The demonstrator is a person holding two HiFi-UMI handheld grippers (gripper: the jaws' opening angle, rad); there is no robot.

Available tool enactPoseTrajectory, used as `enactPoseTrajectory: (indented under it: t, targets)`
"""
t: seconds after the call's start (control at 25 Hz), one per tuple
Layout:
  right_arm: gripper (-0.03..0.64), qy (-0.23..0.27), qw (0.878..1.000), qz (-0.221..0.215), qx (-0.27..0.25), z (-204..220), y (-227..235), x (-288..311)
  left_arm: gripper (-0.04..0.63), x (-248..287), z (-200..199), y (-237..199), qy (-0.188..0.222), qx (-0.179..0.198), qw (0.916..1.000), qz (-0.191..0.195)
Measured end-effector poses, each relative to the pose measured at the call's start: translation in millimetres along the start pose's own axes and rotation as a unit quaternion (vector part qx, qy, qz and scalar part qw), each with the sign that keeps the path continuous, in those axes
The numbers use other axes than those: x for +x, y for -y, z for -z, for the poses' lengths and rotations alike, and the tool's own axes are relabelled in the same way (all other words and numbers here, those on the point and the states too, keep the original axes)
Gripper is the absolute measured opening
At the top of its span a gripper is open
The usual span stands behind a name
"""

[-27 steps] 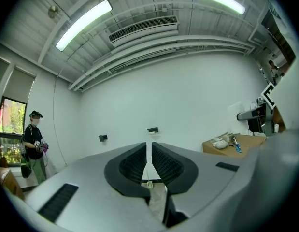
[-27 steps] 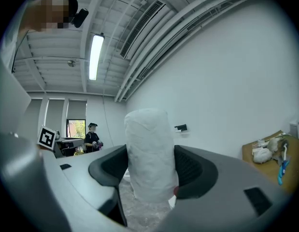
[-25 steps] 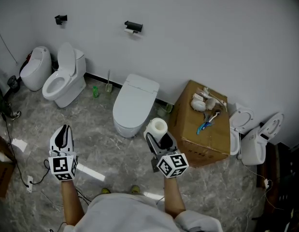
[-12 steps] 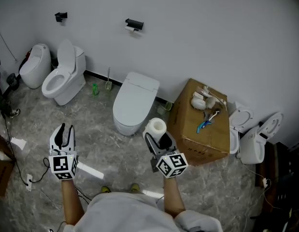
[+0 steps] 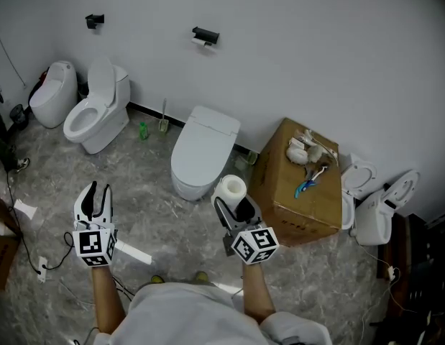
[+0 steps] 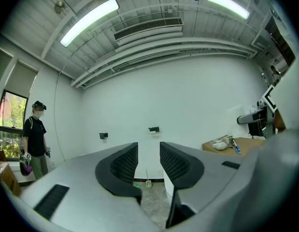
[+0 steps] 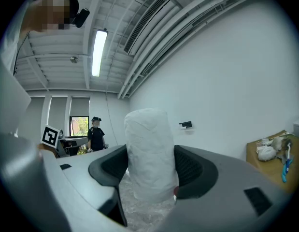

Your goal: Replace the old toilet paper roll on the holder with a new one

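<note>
A black paper holder (image 5: 203,36) is fixed high on the white wall, with a bit of white showing under it; it also shows far off in the left gripper view (image 6: 153,129) and in the right gripper view (image 7: 186,124). My right gripper (image 5: 231,201) is shut on a new white toilet paper roll (image 5: 232,187), which stands upright between the pads (image 7: 149,158). My left gripper (image 5: 98,188) points level at the lower left; its jaws are opening and nothing is between them (image 6: 149,158). Both grippers are well short of the wall.
A closed white toilet (image 5: 200,149) stands below the holder. An open-lid toilet (image 5: 96,110) and another white fixture (image 5: 51,95) stand to the left. A cardboard box (image 5: 301,189) with small items is at the right. A second black wall bracket (image 5: 94,21) sits further left. A person (image 6: 35,139) stands far off.
The left gripper's jaws have gone from together to apart. The right gripper keeps its hold on the roll, and both hands have shifted slightly.
</note>
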State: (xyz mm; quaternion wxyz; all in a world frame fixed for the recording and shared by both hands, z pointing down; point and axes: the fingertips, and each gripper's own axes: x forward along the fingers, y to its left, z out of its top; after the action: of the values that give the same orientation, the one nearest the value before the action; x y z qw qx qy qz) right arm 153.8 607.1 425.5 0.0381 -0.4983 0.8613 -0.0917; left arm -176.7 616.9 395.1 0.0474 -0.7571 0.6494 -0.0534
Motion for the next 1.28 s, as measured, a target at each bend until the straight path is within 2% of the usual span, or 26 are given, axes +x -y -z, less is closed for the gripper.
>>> enactPoseTrajectory:
  t: [0.84,1.04,1.28]
  targets:
    - [0.298,-0.034,0.999,0.011,0.004,48,-76,7,0.138,-34,42,-51,-0.026,-0.008,0.9991,0.031]
    - [0.299,-0.032,0.999,0.018,0.008,50,-69,11,0.138,-24,41,-51,-0.022,-0.006,0.9991,0.036]
    - [0.299,-0.021,0.999,0.02,0.012,51,-52,45,0.138,12,49,-60,-0.025,-0.004,0.9989,0.04]
